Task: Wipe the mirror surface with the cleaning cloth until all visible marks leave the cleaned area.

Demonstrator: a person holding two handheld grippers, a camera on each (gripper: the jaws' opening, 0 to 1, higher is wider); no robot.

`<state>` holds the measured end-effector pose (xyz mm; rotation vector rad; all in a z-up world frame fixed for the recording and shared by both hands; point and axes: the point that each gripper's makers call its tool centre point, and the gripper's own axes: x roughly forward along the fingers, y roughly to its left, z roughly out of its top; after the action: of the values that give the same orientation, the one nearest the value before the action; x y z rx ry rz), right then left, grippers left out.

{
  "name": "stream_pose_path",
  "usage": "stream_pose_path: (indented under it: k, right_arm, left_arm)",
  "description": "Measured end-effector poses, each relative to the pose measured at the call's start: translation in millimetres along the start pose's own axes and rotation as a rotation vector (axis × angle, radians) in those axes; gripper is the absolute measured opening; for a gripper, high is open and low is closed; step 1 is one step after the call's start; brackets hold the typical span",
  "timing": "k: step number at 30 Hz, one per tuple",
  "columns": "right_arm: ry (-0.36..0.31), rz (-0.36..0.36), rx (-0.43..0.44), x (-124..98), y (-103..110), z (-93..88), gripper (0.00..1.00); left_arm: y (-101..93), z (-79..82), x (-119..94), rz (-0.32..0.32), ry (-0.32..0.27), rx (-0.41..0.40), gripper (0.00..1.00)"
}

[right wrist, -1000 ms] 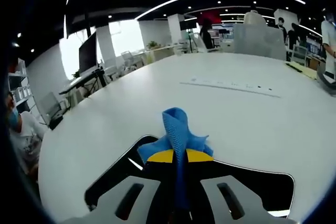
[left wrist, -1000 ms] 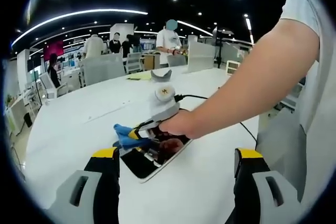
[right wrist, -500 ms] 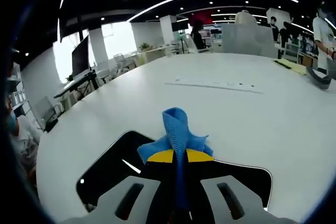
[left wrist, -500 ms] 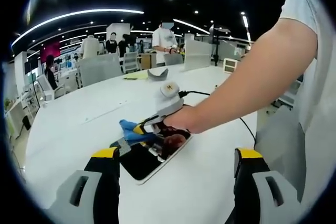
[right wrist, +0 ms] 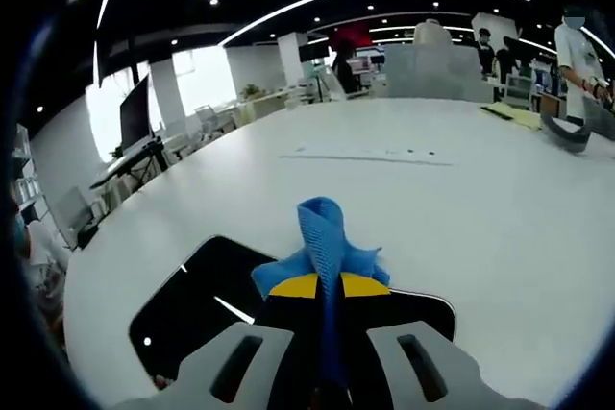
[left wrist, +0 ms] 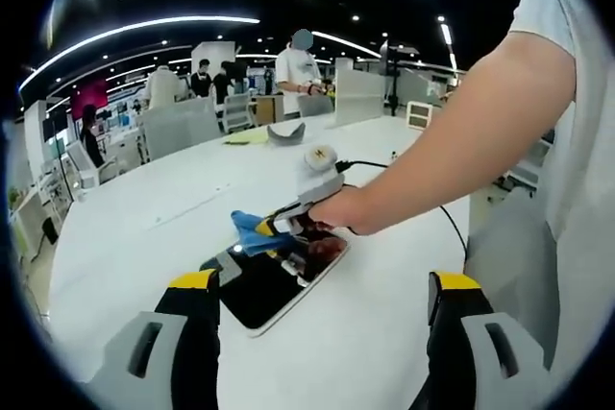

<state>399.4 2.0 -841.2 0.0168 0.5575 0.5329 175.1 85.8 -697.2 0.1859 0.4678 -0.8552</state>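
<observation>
A dark rectangular mirror [left wrist: 274,280] with a pale rim lies flat on the white table [left wrist: 144,228]. The right gripper [left wrist: 274,237], held in a person's hand, is over the mirror, shut on a blue cleaning cloth [left wrist: 252,233]. In the right gripper view the cloth [right wrist: 325,237] sticks up pinched between the closed yellow-tipped jaws of the gripper [right wrist: 325,287], with the mirror [right wrist: 192,304] under and left of them. My left gripper [left wrist: 322,280] stands open near the table's front, its jaws wide apart either side of the mirror, holding nothing.
A black cable [left wrist: 384,165] runs from the right gripper across the table. A grey curved object [left wrist: 285,132] and yellow paper [left wrist: 248,138] lie at the far edge. People stand among desks and chairs beyond. The person's arm [left wrist: 461,132] crosses from the right.
The right gripper with the cloth has slid along the mirror, away from the left gripper and toward the mirror's far right end. The left gripper stays still and open.
</observation>
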Motion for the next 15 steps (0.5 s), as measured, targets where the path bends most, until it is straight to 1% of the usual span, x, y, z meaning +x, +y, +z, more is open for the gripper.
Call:
stream_pose_path:
  k: [7, 11, 15]
  right_arm:
    - [-0.003, -0.008, 0.010, -5, -10, -0.6, 0.01]
    - [-0.005, -0.014, 0.010, -9, -18, -2.1, 0.01]
    - [-0.005, -0.015, 0.008, -12, -23, -2.9, 0.01]
  left_arm:
    - [0.0, 5.6, 1, 0.013, -0.005, 0.005, 0.90]
    - [-5.7, 5.2, 2, 0.017, 0.009, 0.026, 0.90]
    - [-10.6, 6.6, 2, 0.020, 0.012, 0.023, 0.90]
